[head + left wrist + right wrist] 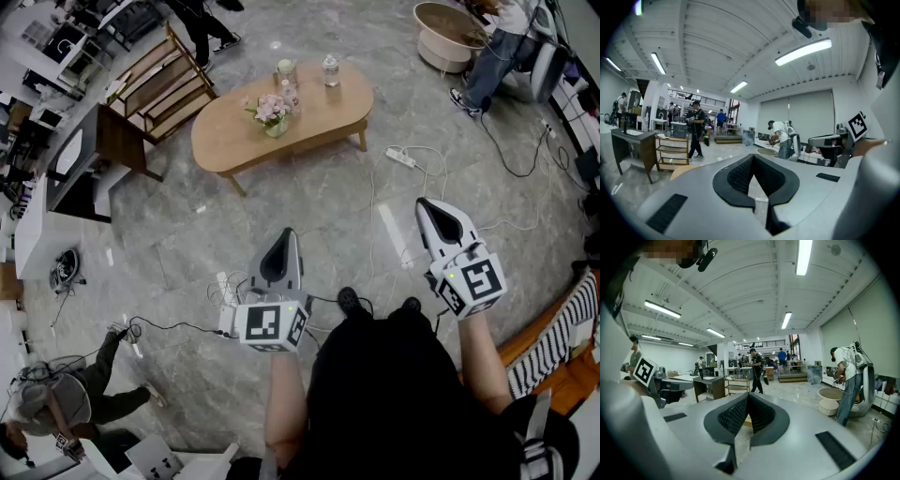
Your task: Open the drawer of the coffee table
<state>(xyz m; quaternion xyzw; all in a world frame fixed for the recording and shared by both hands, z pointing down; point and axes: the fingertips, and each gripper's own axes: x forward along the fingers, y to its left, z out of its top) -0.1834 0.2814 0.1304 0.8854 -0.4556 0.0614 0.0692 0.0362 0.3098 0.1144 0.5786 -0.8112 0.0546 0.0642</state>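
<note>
**Coffee table (281, 136), light wood, rounded bean-shaped top: drawer not in sight, both claws shut**

Table stands well apart from the person, across the grey stone floor (309, 216). No drawer front shows from this side. First risk: walking up to the wrong face and having to hunt for it.

Left gripper (287, 240) and right gripper (427, 206) both have jaws pressed together with nothing between them, pointing roughly level toward the table. They must spread before meeting any handle, or they'll just butt the front.

White power strip (400, 157) and its loose cables lie on the floor between person and table, so trip or snag hazard.

Vase of pink flowers (272, 112) and a clear glass jar (330, 68) sit on top. Table looks light on slim legs, so a hard pull could slide it and topple those.
</note>
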